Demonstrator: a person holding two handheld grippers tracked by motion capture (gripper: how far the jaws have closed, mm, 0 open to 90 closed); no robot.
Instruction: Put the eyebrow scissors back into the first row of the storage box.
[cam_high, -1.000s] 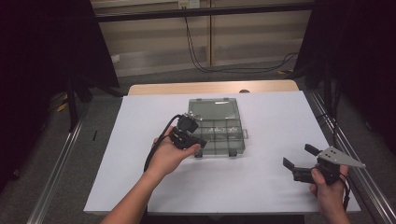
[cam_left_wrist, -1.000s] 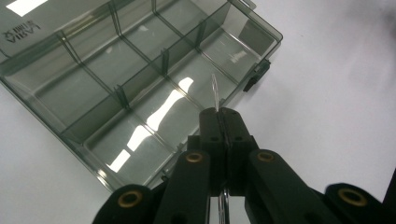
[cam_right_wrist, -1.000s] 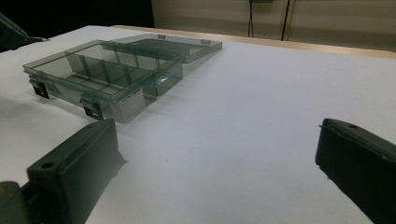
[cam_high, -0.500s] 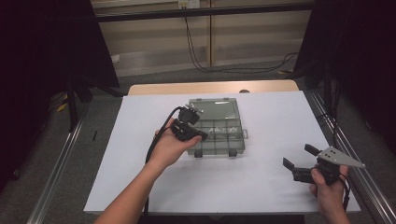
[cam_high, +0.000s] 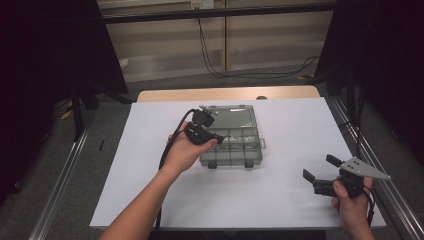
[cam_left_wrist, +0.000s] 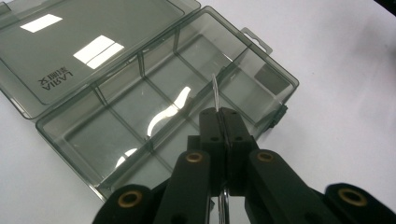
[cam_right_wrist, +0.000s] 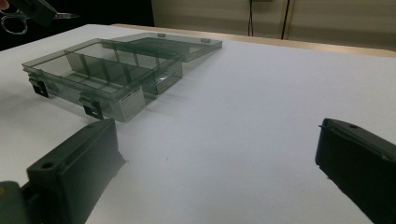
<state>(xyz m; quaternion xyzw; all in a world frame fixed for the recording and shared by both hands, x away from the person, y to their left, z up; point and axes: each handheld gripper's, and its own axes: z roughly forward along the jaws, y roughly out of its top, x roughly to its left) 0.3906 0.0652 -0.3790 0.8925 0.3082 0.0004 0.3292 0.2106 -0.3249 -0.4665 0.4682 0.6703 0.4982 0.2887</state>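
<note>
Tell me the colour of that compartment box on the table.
Smoky translucent grey, with its lid open; the compartment box shows best in the left gripper view.

A white sheet (cam_high: 280, 200) covered most of a pale wooden table (cam_high: 165, 95), whose far edge showed beyond it. Black cables (cam_high: 235, 72) ran along the floor behind the table, below a pale wall panel (cam_high: 165, 47). Metal rails (cam_high: 62, 185) flanked both sides.

White-topped table (cam_high: 300, 130), wooden far edge; beige wall panels (cam_high: 260, 40) behind, black cables (cam_high: 220, 70), dark surroundings.
</note>
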